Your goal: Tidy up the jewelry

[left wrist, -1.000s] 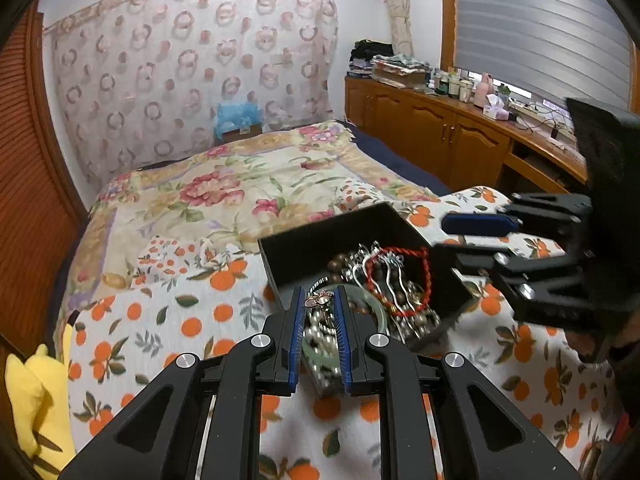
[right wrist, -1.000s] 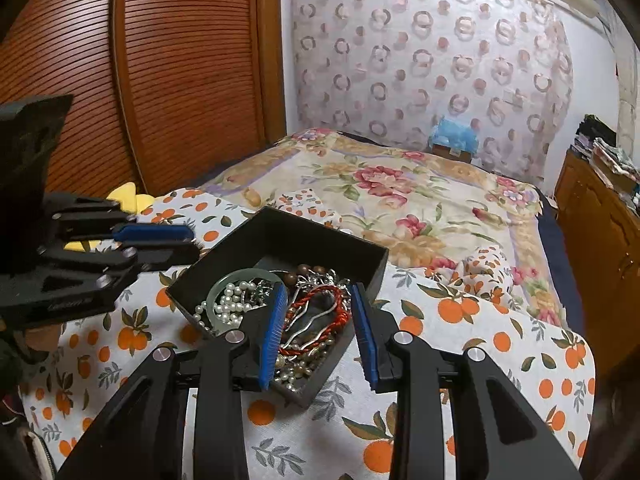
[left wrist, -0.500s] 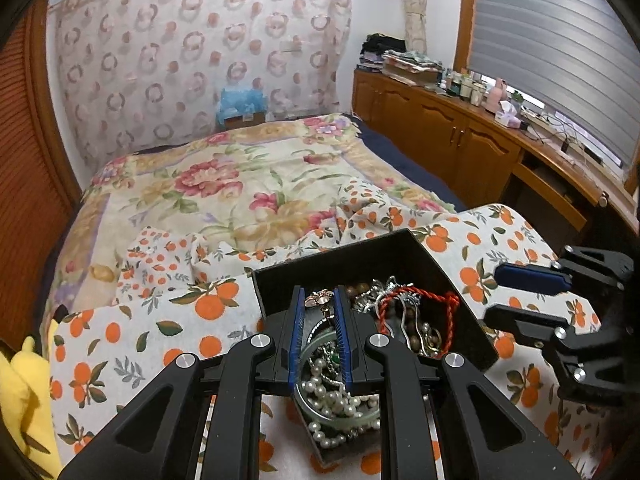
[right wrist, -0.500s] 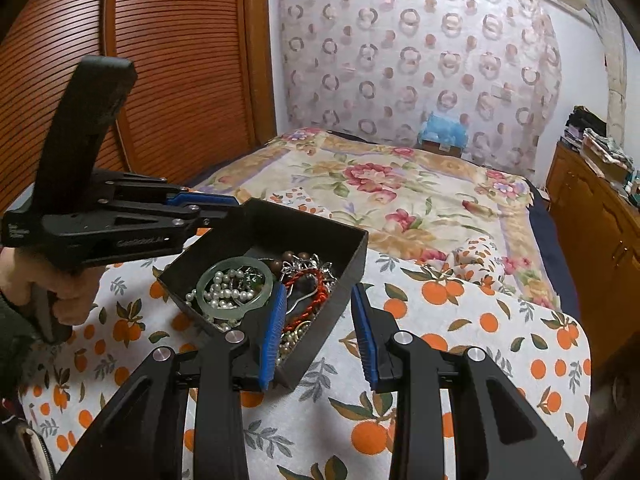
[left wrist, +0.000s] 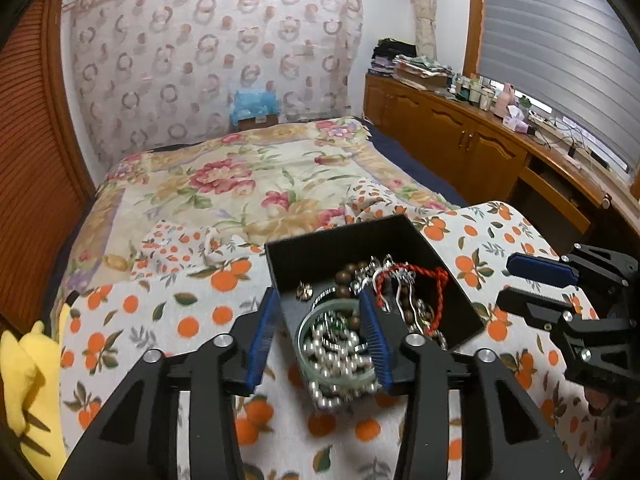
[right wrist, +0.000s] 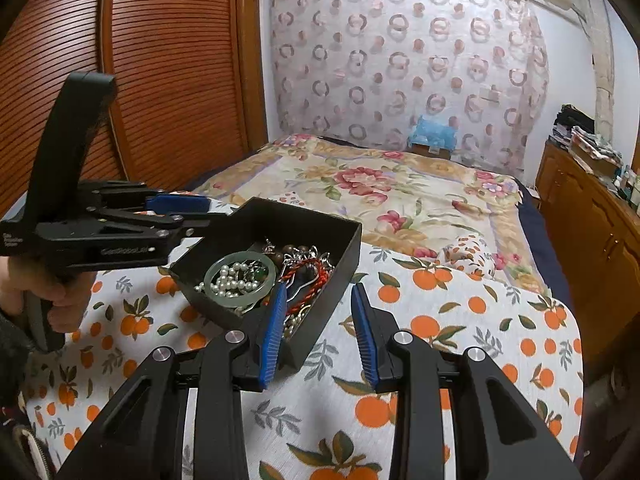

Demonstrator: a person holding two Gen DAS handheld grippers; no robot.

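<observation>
Left wrist view: a black box (left wrist: 400,236) of jewelry sits on an orange-print cloth (left wrist: 160,320) spread over the foot of a bed with a floral quilt (left wrist: 248,176). A yellow soft toy (left wrist: 28,380) lies at 9 o'clock at the frame edge, and wooden cabinets (left wrist: 460,140) with bottles and clutter on top run along 2 o'clock under a blind. Inside the box lie a pale green bangle (left wrist: 312,320) filled with a pearl strand (left wrist: 340,356), a red cord bracelet (left wrist: 436,280), dark wooden beads (left wrist: 346,280) and silver pieces. The pearls nearest the camera are blurred, and the box's near wall is hidden behind the fingers. The left gripper (left wrist: 320,332) is spread wide, one finger outside the box's left wall, the other over the bangle's right edge; whether it touches the bangle cannot be told. The right gripper (left wrist: 536,284) shows at 3 o'clock, just beside the box, its fingers parted.

Right wrist view: a ribbed wooden wardrobe (right wrist: 140,60) fills 10 o'clock and a patterned curtain (right wrist: 400,60) hangs at 12. The box (right wrist: 344,240) lies at centre-left, with the bangle (right wrist: 240,276) and pearls (right wrist: 228,280) plainly inside. The right gripper (right wrist: 320,332) is released, its fingers straddling the box's near right corner: the left finger sits over the red cord (right wrist: 308,276), the right one outside over the cloth (right wrist: 440,300). The left gripper (right wrist: 192,212) reaches in from 9 o'clock, held by a hand (right wrist: 48,296) cut off at the edge, its tips at the box's far left wall.
</observation>
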